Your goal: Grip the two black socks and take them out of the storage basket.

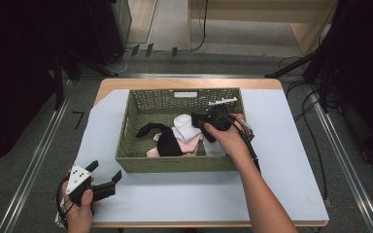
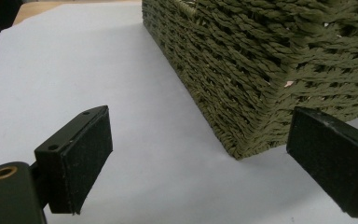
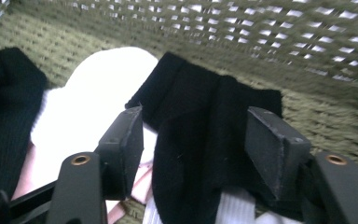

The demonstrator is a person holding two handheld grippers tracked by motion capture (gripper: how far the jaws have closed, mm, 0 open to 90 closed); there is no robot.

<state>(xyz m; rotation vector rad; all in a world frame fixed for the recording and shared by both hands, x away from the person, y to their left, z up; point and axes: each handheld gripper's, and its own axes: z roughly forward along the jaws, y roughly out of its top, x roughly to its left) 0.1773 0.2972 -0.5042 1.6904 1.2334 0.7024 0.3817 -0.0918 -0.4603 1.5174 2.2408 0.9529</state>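
A green woven basket (image 1: 131,133) sits on the tabletop (image 1: 281,160). Inside lie a black sock (image 1: 167,143), a white sock (image 1: 184,124) and something pink (image 1: 187,145). The right gripper (image 1: 209,126) reaches into the basket over the socks. The left gripper (image 1: 104,177) rests near the front left corner, its fingers (image 1: 115,175) spread apart.

The table (image 1: 296,160) stands in the middle of the room, its top under a pale grey sheet, bare wood showing along its far edge. Around the table lies a grey floor (image 1: 39,145), with metal rails (image 1: 34,165) running past the table's left and right sides. Beyond the table's far edge stands light wooden furniture (image 1: 272,14), perhaps a bench or shelf. Cables (image 1: 311,116) trail right of the table. Dark equipment (image 1: 24,58) fills the area left of it.
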